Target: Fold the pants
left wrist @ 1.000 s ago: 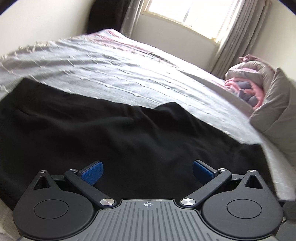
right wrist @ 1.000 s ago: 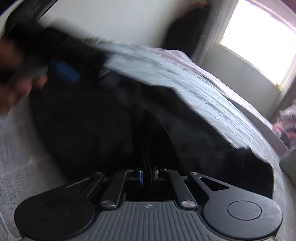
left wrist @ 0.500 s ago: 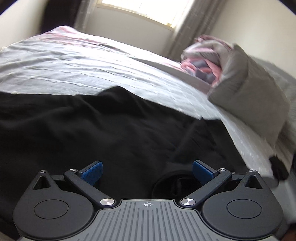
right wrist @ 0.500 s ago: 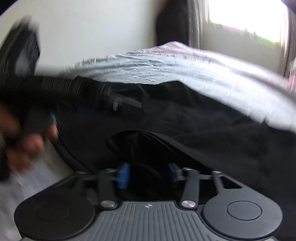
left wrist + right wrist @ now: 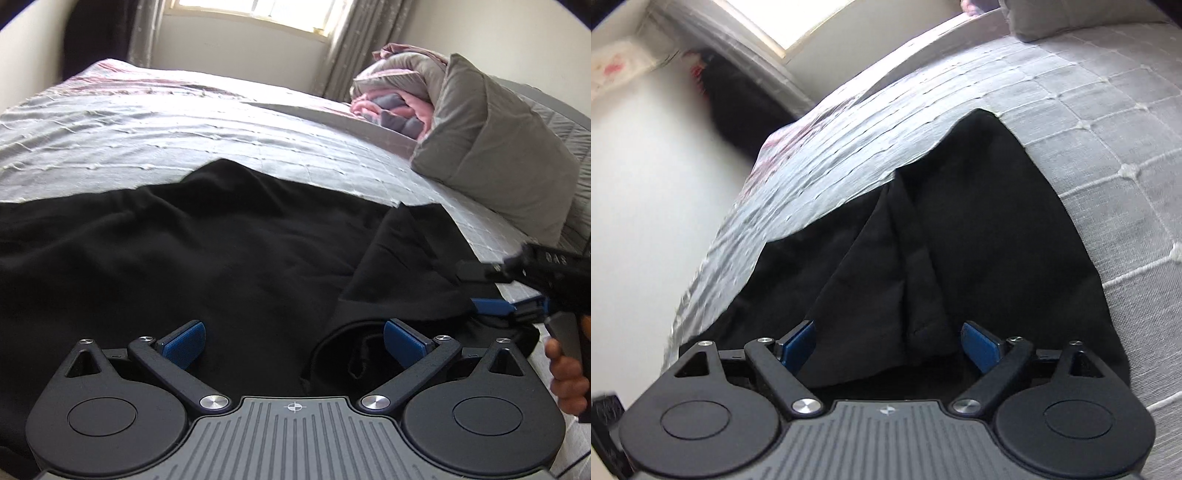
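Black pants [image 5: 229, 251] lie spread across the grey bedspread [image 5: 166, 140], with the waistband opening [image 5: 354, 354] near the front right. My left gripper [image 5: 293, 339] is open just above the fabric, empty. My right gripper [image 5: 890, 341] is open over a bunched fold of the pants [image 5: 923, 258], its blue pads on either side, gripping nothing. The right gripper also shows in the left wrist view [image 5: 517, 295] at the right edge, held by a hand, at the pants' right edge.
A grey pillow [image 5: 495, 162] and a folded pink and grey quilt [image 5: 395, 99] sit at the bed's far right. A bright window [image 5: 255, 14] with curtains lies beyond. A white wall [image 5: 646, 184] borders the bed's left side.
My right gripper has opened and let go of the pants, and swung round to look along the bed. My left gripper has shifted right; the waistband opening now lies in front of it.
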A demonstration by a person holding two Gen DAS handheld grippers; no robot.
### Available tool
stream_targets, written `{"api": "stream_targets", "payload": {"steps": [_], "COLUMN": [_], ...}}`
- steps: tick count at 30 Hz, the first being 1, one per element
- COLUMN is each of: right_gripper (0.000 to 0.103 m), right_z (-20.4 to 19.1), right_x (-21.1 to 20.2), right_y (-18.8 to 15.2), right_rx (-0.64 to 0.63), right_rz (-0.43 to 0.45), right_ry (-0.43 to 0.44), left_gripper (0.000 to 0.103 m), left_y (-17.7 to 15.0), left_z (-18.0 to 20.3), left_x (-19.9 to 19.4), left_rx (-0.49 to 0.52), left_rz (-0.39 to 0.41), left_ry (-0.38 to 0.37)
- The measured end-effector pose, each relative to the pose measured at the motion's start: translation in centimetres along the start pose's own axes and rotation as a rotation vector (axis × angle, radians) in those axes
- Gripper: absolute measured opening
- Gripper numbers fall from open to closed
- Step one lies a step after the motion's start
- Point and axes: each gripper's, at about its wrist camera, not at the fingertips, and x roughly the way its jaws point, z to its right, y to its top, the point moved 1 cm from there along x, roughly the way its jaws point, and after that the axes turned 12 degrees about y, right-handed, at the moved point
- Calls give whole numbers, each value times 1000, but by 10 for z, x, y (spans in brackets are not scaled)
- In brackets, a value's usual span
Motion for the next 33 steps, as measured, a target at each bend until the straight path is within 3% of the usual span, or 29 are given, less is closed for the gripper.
{"api": "stream_targets", "payload": {"steps": [2,3,4,6,8,9,10,17,21,22,24,29,33], "right_gripper": [87,81,69,55,37,19,12,14,45,56,68,70,70], "right_z": [-7,-12,-13,-18,-32,-41,-50,-126,-144,-146,-147,-128,-119], "right_x": [1,3,7,17,29,37,44,119,144,139,123,51,17], "right_y": [-1,1,5,7,4,6,9,52,52,44,28,-17,-61], "right_rx": [-21,-33,-35,-39,-119,-164,-174,-221,-194,-212,-291,-510,-683], "right_rz": [-4,-4,-1,-28,-66,-99,-119,-188,-201,-198,-211,-153,-151], "right_ry": [-37,-62,-77,-102,-169,-191,-188,-39,47,60,57,-31,-66], "left_gripper": [103,103,103,103,103,103,103,103,103,103,103,102,101], "left_y": [-1,-2,-3,-4,-5,-5,-4,-2,0,1,4,12,12], "left_z": [3,5,8,12,13,13,11,2,-9,-12,-15,-42,-56], "left_x": [2,3,2,1,0,-1,-1,-1,2,1,-2,-8,1], "left_rx": [11,23,38,64,71,66,57,-8,-50,-62,-82,-218,-355], "left_rz": [-10,-10,-8,0,3,2,1,2,-11,-11,-3,7,-32], "left_ry": [-29,-40,-45,-51,-62,-62,-60,-44,-15,-19,-25,-50,-121]}}
